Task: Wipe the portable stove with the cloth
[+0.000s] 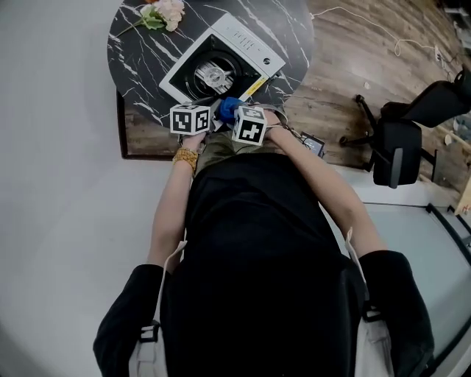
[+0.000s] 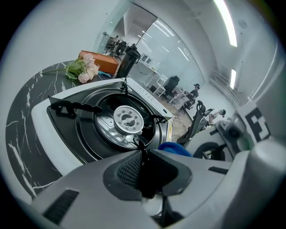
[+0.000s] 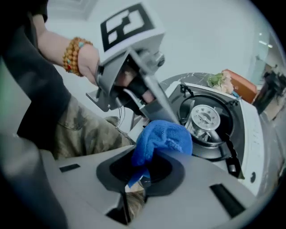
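The right gripper (image 3: 145, 172) has its jaws closed on a blue cloth (image 3: 163, 141). The cloth is bunched into a soft lump that stands out in front of the jaw tips, and a small corner of it hangs down between them. The lump is at the near edge of the stove (image 1: 221, 55), just beside the black ring around the burner. I cannot tell whether the cloth touches the stove.

The left gripper (image 2: 143, 172) has its jaws together, and I see nothing held between them. A thin black prong of the stove's pot support (image 2: 139, 145) is just in front of the tips; whether it touches them is not clear. In the head view, both grippers are side by side at the near side of the stove, with the cloth between their marker cubes. A bead bracelet (image 1: 185, 157) is on the person's left wrist.

The stove is white, with a black round pan and a silver burner (image 2: 127, 120) in its middle. It lies at an angle on a round black table (image 1: 132, 51) with white veins. A small bunch of pale flowers (image 1: 163, 13) lies on the far side of the table, well apart from the stove. Behind the flowers are an orange box (image 2: 105, 62) and a dark bottle (image 2: 127, 60). A black office chair (image 1: 412, 125) stands on the wooden floor at the right, far from the table.
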Motion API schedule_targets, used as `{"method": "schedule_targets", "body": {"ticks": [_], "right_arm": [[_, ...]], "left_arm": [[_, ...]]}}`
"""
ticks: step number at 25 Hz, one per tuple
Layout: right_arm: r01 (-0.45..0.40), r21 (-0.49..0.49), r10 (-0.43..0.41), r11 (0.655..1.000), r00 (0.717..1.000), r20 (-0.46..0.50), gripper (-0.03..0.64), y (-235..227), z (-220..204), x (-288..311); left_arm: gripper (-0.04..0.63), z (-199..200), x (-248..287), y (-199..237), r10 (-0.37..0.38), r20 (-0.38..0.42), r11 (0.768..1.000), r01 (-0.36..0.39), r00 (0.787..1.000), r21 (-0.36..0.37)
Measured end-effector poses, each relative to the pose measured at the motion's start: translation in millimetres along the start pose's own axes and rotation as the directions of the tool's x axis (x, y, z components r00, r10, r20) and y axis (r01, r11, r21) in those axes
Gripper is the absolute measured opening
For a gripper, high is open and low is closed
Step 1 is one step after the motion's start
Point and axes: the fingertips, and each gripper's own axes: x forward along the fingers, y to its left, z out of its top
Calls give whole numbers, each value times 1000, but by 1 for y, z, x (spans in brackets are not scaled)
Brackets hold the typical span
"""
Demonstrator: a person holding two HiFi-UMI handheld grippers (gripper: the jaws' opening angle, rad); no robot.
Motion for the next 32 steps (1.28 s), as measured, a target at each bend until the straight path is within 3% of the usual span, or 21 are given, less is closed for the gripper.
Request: {"method": "schedule_targets", "body": {"ticks": [2, 5, 8, 10, 14, 16, 18, 20, 21, 23, 24, 25, 27, 29, 30, 31, 32], "right_arm": [[-26, 65, 19, 998, 996, 92, 43, -21, -6, -25], [117, 141, -142, 983, 973, 183, 43, -99, -22, -87], [276, 168, -294, 946, 951, 95, 43, -179, -50, -150], [288, 133, -292, 948, 956, 7, 43, -207, -64, -159], [162, 8, -159, 987, 978, -134, 43, -205, -64, -107], [152, -4, -152, 988, 980, -128, 43, -207, -42, -84], [225, 62, -225, 972, 974, -21, 43, -222, -5, -83], [311, 181, -341, 933, 925, 167, 43, -232, 38, -107], [332, 243, -393, 911, 877, 277, 44, -231, 60, -126], [349, 311, -463, 884, 748, 476, 44, -214, 98, -172], [372, 314, -486, 874, 682, 547, 44, -200, 111, -194], [408, 311, -511, 858, 624, 591, 43, -186, 121, -212], [478, 336, -572, 811, 531, 626, 43, -165, 130, -236], [508, 400, -632, 763, 454, 629, 43, -149, 130, -250], [514, 427, -654, 744, 425, 626, 43, -142, 128, -254], [517, 447, -669, 730, 406, 622, 43, -136, 126, -255], [514, 461, -676, 724, 398, 620, 43, -131, 125, -254]], "left_arm": [[51, 2, 0, 1, -9, 3, 1000, 9, 1000, 10], [51, 6, -1, 4, -6, 14, 999, 6, 1000, 32], [54, 3, 0, 2, -20, 8, 999, 19, 1000, 46], [54, 2, -1, 2, -23, 8, 998, 22, 1000, 56], [55, -1, 0, 1, -40, -16, 997, 41, 999, 64], [57, 2, 2, 0, -59, -25, 996, 60, 998, 68], [63, 2, 2, 0, -75, -28, 994, 77, 997, 77], [77, 4, -4, -1, -87, -11, 992, 87, 996, 92], [78, 10, -13, 0, -80, 24, 991, 77, 997, 107], [78, 41, -44, 1, -51, 174, 990, 27, 983, 138], [78, 63, -65, -1, -32, 281, 987, -14, 959, 159], [78, 89, -88, -4, -7, 397, 980, -73, 918, 185], [75, 137, -135, -14, 50, 609, 941, -243, 792, 238], [46, 171, -171, -29, 76, 745, 869, -410, 663, 276], [32, 182, -181, -39, 71, 781, 836, -465, 620, 293], [23, 189, -187, -49, 60, 802, 812, -497, 595, 307], [21, 193, -189, -57, 49, 812, 798, -512, 582, 319]]}}
